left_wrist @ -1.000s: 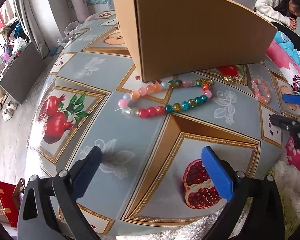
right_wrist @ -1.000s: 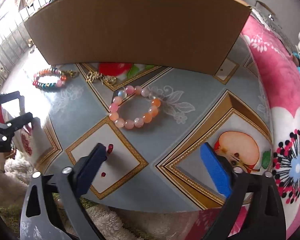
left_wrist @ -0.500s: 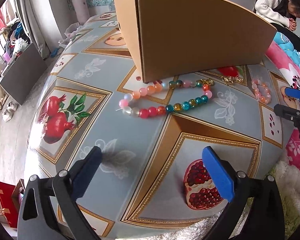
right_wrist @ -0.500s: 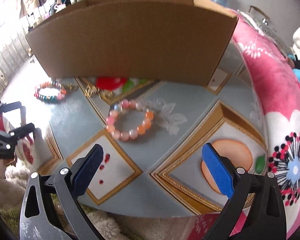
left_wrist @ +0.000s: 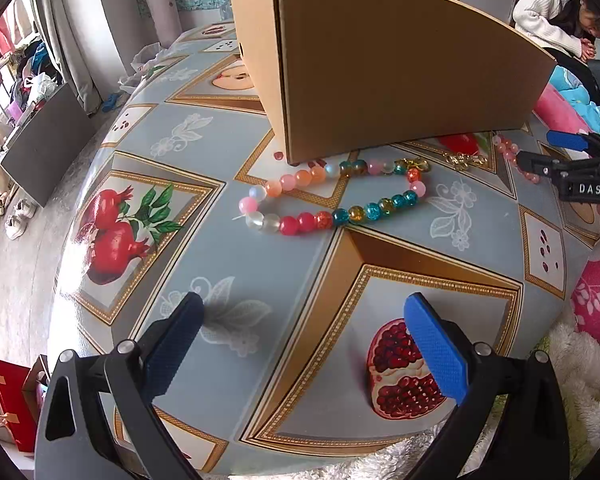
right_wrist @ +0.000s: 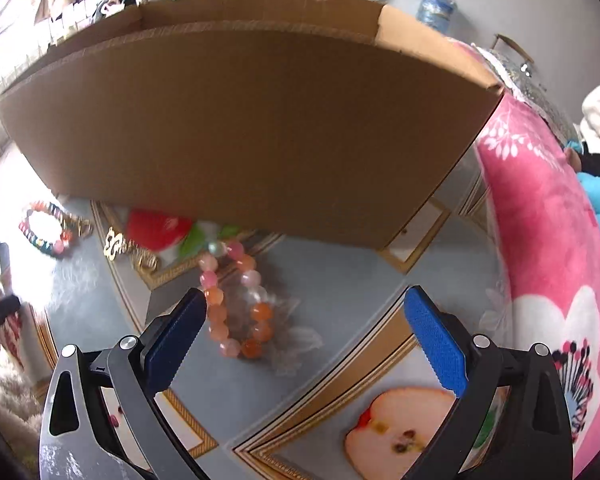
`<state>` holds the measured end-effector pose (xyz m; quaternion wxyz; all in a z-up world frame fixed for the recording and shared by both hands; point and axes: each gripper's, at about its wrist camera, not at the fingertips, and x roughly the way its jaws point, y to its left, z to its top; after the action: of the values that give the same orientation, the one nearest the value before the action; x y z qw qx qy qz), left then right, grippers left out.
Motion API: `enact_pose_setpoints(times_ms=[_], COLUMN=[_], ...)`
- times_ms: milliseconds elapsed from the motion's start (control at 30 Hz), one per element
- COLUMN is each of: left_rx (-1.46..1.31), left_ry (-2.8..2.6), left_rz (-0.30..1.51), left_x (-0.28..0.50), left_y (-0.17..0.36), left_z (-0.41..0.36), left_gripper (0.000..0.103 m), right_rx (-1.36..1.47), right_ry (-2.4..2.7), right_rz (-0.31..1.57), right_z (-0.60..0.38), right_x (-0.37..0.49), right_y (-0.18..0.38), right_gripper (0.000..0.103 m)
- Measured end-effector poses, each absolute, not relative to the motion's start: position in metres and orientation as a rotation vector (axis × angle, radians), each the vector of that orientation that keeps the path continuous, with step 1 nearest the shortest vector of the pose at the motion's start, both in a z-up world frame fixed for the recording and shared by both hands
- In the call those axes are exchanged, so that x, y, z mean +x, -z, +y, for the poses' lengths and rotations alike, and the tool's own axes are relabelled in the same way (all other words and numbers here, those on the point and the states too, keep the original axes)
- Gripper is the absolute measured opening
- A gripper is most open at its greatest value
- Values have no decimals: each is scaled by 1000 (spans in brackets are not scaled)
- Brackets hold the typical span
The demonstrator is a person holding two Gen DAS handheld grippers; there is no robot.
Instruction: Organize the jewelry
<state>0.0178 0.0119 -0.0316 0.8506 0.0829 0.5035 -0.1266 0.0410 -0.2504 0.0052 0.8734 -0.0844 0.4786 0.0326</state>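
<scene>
A long multicoloured bead necklace lies on the patterned table just in front of a cardboard box. My left gripper hangs open above the near table edge, well short of it. A pink and orange bead bracelet lies below the box, just ahead of my open right gripper, close to its left finger. A small gold piece rests left of the bracelet, and the necklace shows further left. In the left wrist view the right gripper hovers by the bracelet.
The table has a fruit-print cover. A pink floral blanket lies along its right side. A person in a white sleeve sits behind. White shag rug below the near edge; a red bag stands on the floor.
My right gripper has moved forward and down toward the pink bracelet, which now sits close between its fingers. The left gripper has barely moved.
</scene>
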Motion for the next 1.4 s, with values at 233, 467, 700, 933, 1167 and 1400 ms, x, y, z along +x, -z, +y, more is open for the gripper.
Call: enact_pose_setpoints(times_ms=[233,467,700,933,1167,1400], left_rx=[173,174,166,165,172,90], left_ry=[266,267,250,243,247,233], left_rz=[1060,1063,1054,1043,1004,874], left_x=[18,18,19,15,12,20], left_y=[32,32,33,32,21,-10], left_z=[13,13,11,9,12,30], left_gripper=[99,99,99,99,99,97], right_rx=[-49,72,108,160,208,262], right_ry=[-172,-324,-324,-338,-374,-383], right_rz=[913,929,1001,998,987,959], right_z=[-246,-213,-193,-190,-173,-181], right_x=[14,-2,7,-4,-1,1], right_y=[-35,-32,-17,-15,-6,-14], right_gripper=[95,95,89,80,73,68])
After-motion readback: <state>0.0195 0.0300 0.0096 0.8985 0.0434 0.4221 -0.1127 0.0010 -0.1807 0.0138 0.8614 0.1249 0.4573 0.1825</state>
